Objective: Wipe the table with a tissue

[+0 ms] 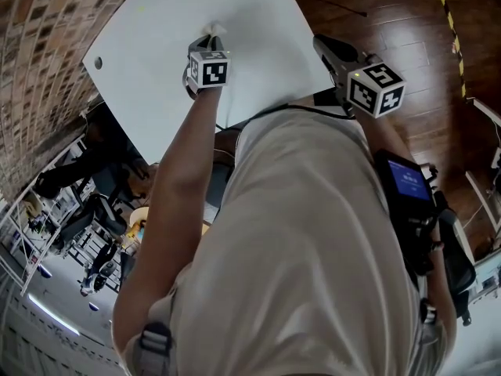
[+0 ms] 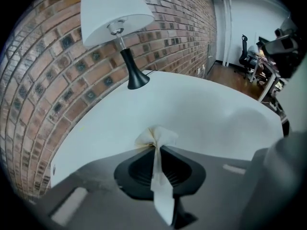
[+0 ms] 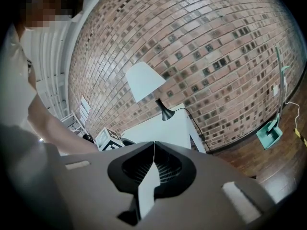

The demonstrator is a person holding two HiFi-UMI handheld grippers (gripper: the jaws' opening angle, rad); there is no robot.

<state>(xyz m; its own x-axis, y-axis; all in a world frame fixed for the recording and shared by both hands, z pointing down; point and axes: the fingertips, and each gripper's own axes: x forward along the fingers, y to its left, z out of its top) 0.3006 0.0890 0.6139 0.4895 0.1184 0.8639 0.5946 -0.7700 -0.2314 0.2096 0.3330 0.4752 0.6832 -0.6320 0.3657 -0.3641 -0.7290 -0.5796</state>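
A crumpled white tissue is pinched in my left gripper, whose jaws are shut on it; a strip of it hangs back between the jaws. In the head view the left gripper points down at the white table with the tissue bunched at its tip against the top. My right gripper hovers off the table's right edge, above the wooden floor. In the right gripper view its jaws meet with nothing between them.
A lamp with a white shade and black base stands at the table's far end by the brick wall. A small hole marks the tabletop's left corner. Office chairs and desks stand beyond. A teal dustpan leans at the wall.
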